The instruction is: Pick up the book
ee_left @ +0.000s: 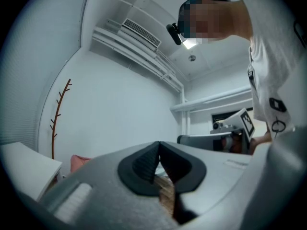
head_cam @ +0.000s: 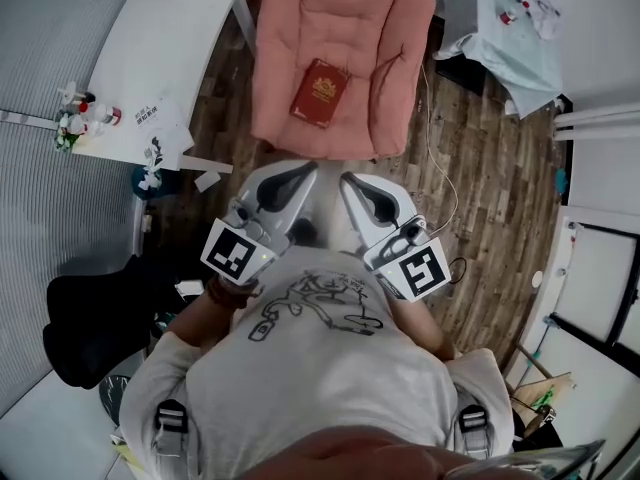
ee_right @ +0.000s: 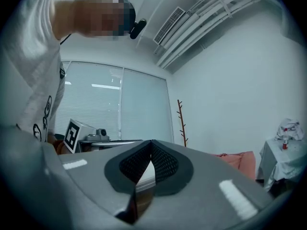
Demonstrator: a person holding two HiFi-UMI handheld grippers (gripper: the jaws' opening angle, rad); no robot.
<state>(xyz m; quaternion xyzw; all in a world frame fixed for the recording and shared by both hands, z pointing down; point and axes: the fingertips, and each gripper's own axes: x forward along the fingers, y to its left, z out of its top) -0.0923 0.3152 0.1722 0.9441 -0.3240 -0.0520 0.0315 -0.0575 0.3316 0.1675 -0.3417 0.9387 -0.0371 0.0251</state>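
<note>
A dark red book (head_cam: 320, 92) with a gold emblem lies flat on a pink cushioned seat (head_cam: 385, 38), ahead of me in the head view. My left gripper (head_cam: 306, 171) and right gripper (head_cam: 349, 180) are held side by side close to my chest, pointing toward the seat's near edge and well short of the book. Both are shut with nothing between the pads. In the left gripper view the left gripper's (ee_left: 159, 145) jaws meet at the tips; so do the right gripper's (ee_right: 151, 143) in its own view. Neither gripper view shows the book.
A white table (head_cam: 190, 28) stands left of the seat, with small bottles (head_cam: 82, 114) at its near corner. A cloth-covered side table (head_cam: 515, 53) stands at the right. A thin cable (head_cam: 441, 183) trails over the wooden floor. A dark bag (head_cam: 95, 318) lies to my left.
</note>
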